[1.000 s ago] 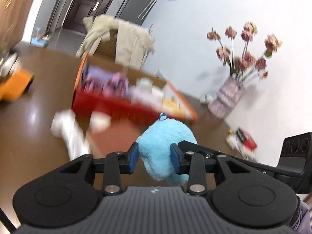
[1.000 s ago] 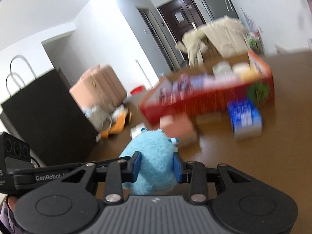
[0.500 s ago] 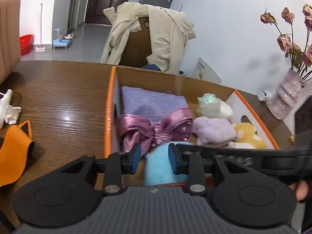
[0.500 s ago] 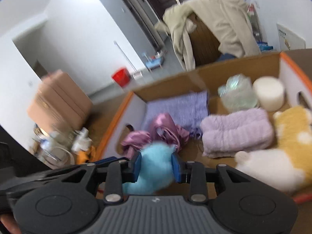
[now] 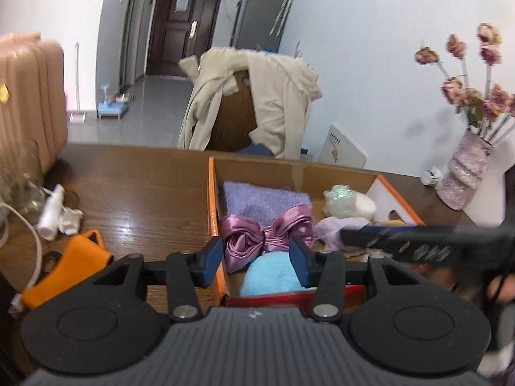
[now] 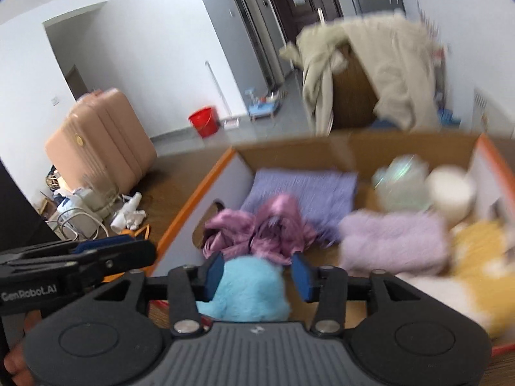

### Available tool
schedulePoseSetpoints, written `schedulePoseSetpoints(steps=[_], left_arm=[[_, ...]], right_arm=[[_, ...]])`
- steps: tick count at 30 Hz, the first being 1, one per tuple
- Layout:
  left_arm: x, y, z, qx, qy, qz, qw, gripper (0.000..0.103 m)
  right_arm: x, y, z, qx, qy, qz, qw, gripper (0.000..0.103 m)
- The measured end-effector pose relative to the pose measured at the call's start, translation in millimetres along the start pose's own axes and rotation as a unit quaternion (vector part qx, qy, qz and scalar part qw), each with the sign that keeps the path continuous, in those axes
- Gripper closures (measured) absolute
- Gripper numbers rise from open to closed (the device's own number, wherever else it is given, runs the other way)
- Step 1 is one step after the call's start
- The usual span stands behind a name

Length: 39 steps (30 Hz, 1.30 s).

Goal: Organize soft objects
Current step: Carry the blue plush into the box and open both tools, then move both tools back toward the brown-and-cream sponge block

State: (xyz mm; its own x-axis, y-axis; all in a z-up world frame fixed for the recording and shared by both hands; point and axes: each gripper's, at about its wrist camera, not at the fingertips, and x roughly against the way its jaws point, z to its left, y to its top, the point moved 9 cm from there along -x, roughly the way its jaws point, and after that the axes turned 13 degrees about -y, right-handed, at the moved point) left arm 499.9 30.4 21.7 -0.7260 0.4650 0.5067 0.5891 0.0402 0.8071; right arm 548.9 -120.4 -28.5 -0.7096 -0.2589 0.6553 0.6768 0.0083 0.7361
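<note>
A fluffy light-blue plush (image 5: 273, 273) lies in the near left corner of the orange-rimmed cardboard box (image 5: 210, 193), in front of a purple satin bow (image 5: 267, 231). It also shows in the right wrist view (image 6: 248, 289). My left gripper (image 5: 259, 262) is open above the plush, its pads apart from it. My right gripper (image 6: 257, 275) is open too, its pads either side of the plush with gaps showing. The box (image 6: 199, 193) also holds a lilac towel (image 6: 302, 189), a lilac fluffy cloth (image 6: 392, 241), a yellow and white plush (image 6: 476, 267) and a white roll (image 6: 450, 189).
An orange cloth (image 5: 64, 263) and a white spray bottle (image 5: 51, 209) lie on the brown table left of the box. A vase of dried roses (image 5: 466, 173) stands at the right. A chair draped with a beige coat (image 5: 257, 103) is behind the box. A pink suitcase (image 6: 99, 141) stands left.
Both grippers carried the blue plush over the table into the box, then opened; the plush now rests in the box's near left corner.
</note>
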Motion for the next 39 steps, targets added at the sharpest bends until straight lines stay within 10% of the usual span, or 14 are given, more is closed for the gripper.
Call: schedulePoseSetpoints(steps=[19, 32, 39], left_arm=[[168, -45, -69, -0.078, 0.038, -0.072, 0.9936, 0.021], [264, -198, -105, -0.078, 0.040, -0.115, 0.9895, 0.007], [274, -208, -105, -0.074, 0.063, -0.134, 0.9862, 0.007]], right_arm=[[247, -31, -51, 0.043, -0.112, -0.145, 0.982, 0.031], [329, -214, -21, 0.039, -0.114, -0.193, 0.974, 0.015], [337, -264, 5, 0.077, -0.092, -0.210, 0.970, 0.015]])
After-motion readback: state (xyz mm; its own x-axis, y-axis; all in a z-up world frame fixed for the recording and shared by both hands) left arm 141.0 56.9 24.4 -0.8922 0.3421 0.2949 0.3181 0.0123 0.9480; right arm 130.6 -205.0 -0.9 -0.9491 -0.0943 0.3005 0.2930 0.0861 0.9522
